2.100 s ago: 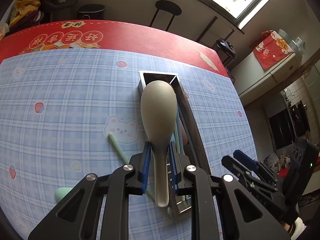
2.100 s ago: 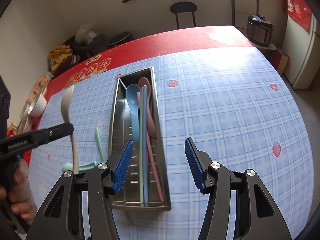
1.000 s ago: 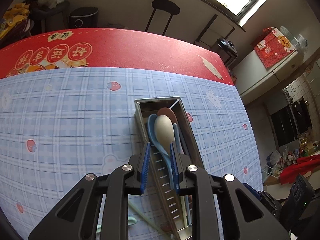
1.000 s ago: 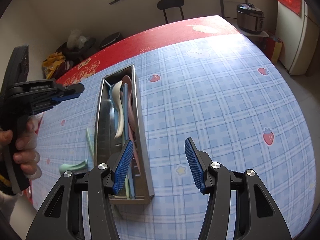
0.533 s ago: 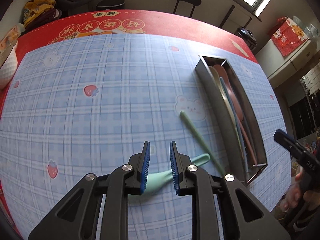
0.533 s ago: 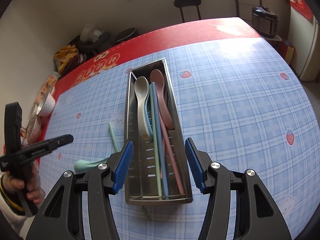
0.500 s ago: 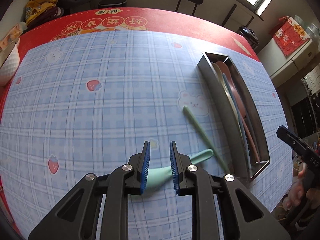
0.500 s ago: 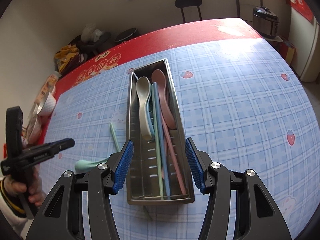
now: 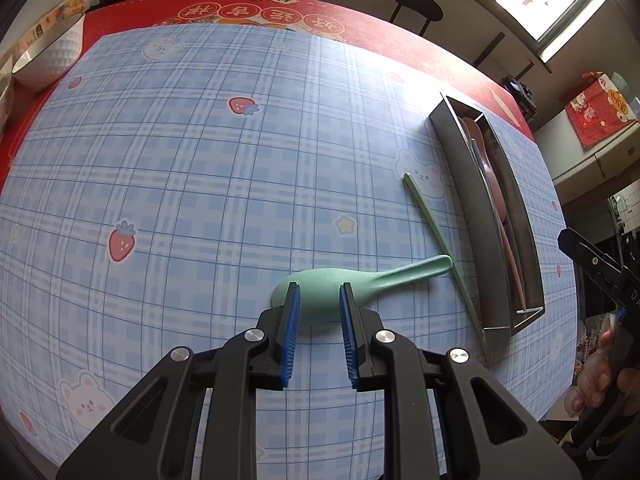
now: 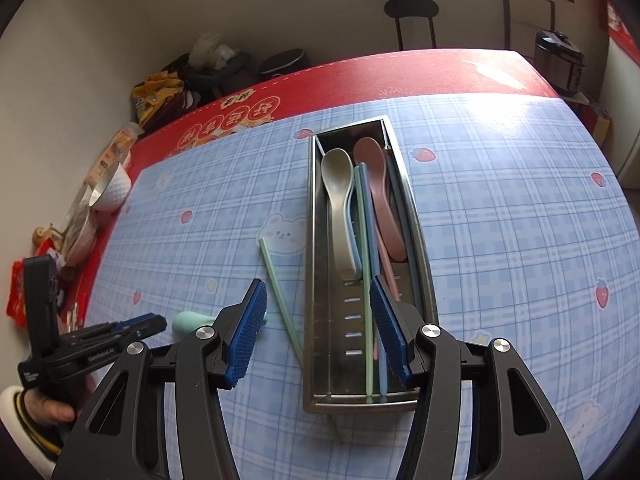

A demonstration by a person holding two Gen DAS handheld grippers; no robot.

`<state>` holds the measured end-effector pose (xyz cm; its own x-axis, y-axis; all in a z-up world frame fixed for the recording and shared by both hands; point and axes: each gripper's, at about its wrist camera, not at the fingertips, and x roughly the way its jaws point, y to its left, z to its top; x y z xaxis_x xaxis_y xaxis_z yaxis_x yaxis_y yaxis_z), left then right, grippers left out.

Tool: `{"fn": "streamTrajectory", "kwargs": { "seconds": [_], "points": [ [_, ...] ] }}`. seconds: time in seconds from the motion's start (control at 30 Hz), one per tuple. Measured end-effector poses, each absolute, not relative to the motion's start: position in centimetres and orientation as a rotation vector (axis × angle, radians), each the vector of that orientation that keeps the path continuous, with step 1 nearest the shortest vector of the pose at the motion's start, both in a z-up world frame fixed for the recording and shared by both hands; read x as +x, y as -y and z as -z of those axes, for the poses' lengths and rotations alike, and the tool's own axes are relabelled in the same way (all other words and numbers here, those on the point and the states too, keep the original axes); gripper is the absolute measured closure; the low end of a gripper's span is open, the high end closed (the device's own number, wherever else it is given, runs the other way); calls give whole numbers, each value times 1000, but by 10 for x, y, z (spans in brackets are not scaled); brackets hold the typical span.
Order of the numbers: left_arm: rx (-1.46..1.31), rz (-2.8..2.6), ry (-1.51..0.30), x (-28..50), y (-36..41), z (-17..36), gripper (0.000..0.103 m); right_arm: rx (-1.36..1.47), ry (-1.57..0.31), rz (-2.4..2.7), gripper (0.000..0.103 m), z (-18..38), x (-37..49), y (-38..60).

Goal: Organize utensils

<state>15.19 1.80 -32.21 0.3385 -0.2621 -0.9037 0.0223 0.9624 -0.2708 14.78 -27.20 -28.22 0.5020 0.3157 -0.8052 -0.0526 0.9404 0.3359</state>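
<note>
A mint green spoon (image 9: 360, 280) lies on the blue checked cloth; its bowl sits between the tips of my left gripper (image 9: 318, 298), which is open a little and hovers just over it. It also shows in the right wrist view (image 10: 188, 322). A green chopstick (image 9: 436, 228) lies beside the steel utensil tray (image 9: 472, 208), also seen from the right (image 10: 280, 300). The tray (image 10: 416, 240) holds a beige spoon (image 10: 338, 200), a pink spoon (image 10: 378, 188) and chopsticks. My right gripper (image 10: 318, 328) is open and empty above the tray's near end.
A white bowl (image 9: 48, 60) stands on the red cloth at the far left, also in the right wrist view (image 10: 112, 188). Snack packets (image 10: 24, 292) lie at the table's left edge. A stool (image 10: 410, 12) stands beyond the table.
The beige spoon left my left gripper and now lies in the tray. My left gripper swung left and down to the green spoon. The right gripper has shifted over the tray's near end.
</note>
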Motion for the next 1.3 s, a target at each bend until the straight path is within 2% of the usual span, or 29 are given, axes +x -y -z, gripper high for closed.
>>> {"fn": "streamTrajectory", "kwargs": {
  "seconds": [0.43,0.73,1.03,1.13,1.3],
  "points": [
    [-206,288,-1237,193,-2,336,83,299,-1032,-178,50,287,137,284],
    [-206,298,-1266,180,-10,345,80,298,-1027,-180,50,284,139,281],
    [-230,252,-1201,167,-31,322,79,179,-1008,-327,52,278,153,237],
    [-228,217,-1179,161,-42,316,77,91,-1032,-399,73,282,165,210],
    [-230,156,-1157,149,-64,315,75,-80,-1097,-411,90,301,190,174]
  ]
}}
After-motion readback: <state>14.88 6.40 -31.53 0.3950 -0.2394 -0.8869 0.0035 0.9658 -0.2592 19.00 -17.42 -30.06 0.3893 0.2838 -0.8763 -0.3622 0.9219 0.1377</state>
